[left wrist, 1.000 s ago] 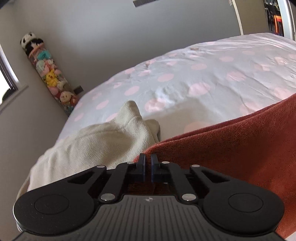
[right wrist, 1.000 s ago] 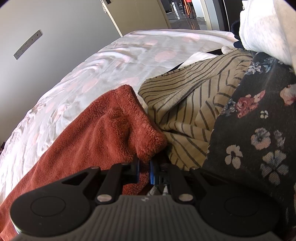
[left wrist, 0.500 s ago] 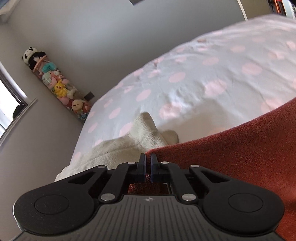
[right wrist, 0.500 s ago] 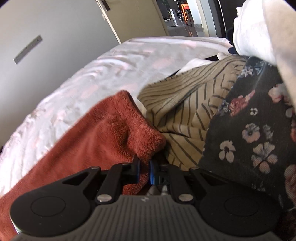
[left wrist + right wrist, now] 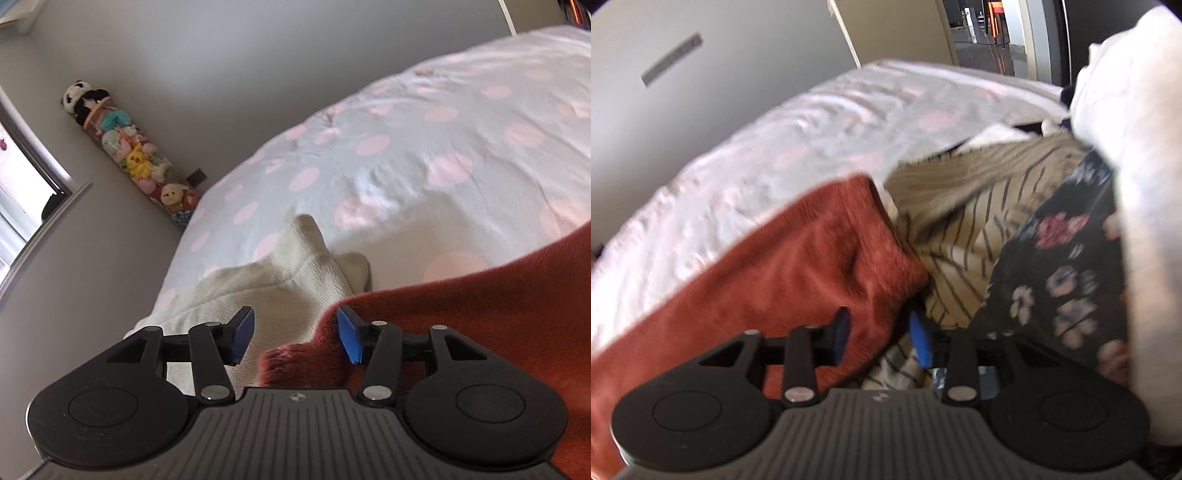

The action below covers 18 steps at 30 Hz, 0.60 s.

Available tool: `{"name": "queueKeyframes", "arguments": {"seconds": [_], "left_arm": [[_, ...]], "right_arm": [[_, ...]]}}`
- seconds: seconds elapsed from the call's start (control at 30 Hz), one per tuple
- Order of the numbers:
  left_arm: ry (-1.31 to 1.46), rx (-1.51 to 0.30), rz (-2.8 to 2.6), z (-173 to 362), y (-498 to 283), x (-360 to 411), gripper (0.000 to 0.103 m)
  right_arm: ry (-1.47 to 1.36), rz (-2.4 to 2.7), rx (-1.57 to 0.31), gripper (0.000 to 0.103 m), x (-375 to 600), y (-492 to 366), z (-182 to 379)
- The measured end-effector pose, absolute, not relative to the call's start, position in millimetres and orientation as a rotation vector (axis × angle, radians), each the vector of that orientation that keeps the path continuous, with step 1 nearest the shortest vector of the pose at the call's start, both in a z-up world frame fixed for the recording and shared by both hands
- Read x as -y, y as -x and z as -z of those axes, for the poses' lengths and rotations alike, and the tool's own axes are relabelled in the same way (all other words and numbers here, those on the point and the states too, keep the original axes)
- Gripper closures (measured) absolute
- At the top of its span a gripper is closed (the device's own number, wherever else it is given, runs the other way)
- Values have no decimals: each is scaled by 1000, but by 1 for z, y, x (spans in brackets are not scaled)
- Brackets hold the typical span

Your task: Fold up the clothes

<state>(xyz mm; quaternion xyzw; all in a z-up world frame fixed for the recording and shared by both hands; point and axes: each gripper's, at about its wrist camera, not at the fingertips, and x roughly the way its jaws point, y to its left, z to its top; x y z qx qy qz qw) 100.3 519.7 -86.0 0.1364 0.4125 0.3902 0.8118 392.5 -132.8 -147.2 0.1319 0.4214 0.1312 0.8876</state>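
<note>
- A bed in a pink-dotted cover carries the laundry; the rust-red fleece garment lies flat across its near side, apparently just laid down, its folding not visibly finished.
- Right of the fleece, a striped top and a floral garment sit crumpled, likely awaiting folding.
- Left of the fleece lies a cream garment.
- The left tool and right tool are both opening, fleece edges loose between the jaws, unpinched.

Fleece on bed, towel left.
</note>
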Motion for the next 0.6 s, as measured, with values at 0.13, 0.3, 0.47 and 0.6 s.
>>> {"name": "queueKeyframes", "arguments": {"seconds": [0.13, 0.3, 0.47, 0.6], "left_arm": [[-240, -840, -834, 66, -86, -490, 52], [-113, -772, -798, 67, -64, -441, 50], [10, -755, -807, 102, -44, -410, 50], [51, -821, -793, 131, -44, -412, 52]], "right_arm": [[-392, -254, -997, 58, 137, -411, 154], [-418, -176, -1045, 60, 133, -426, 174], [-420, -172, -1026, 58, 134, -432, 186], [-376, -220, -1031, 56, 128, -445, 195]]}}
